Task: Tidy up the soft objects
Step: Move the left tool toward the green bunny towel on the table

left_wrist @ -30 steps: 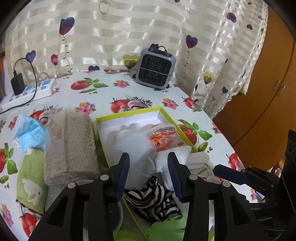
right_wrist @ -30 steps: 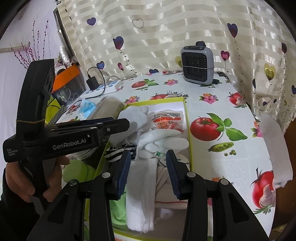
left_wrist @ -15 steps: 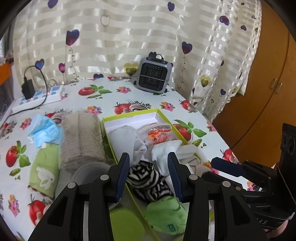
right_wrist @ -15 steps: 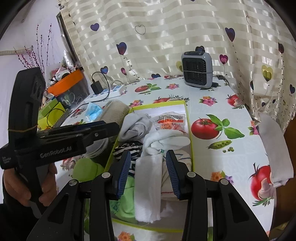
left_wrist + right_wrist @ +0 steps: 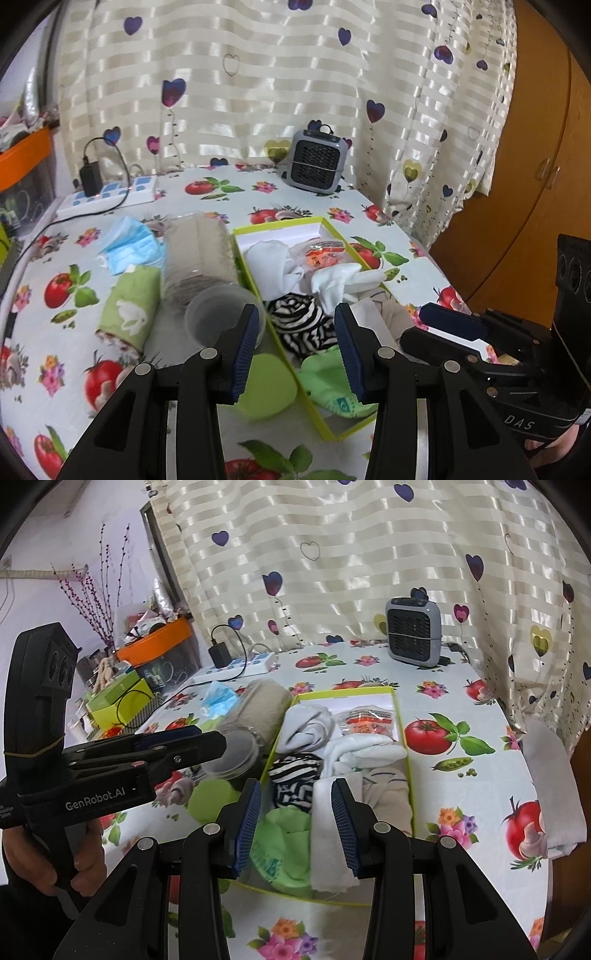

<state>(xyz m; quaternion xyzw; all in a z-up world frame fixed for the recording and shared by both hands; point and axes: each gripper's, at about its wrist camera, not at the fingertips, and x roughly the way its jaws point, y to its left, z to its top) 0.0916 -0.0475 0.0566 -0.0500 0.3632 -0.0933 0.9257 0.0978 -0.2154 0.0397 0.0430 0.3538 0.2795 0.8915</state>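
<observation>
Left gripper [image 5: 295,347]: jaws wide apart, empty, above the box [image 5: 328,424]. Right gripper [image 5: 295,827]: jaws wide apart, holding nothing, over the socks [image 5: 291,834].

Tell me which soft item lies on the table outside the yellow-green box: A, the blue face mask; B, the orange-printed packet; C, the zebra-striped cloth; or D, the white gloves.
A: the blue face mask lies on the tablecloth left of the box, beside the beige roll.
</observation>
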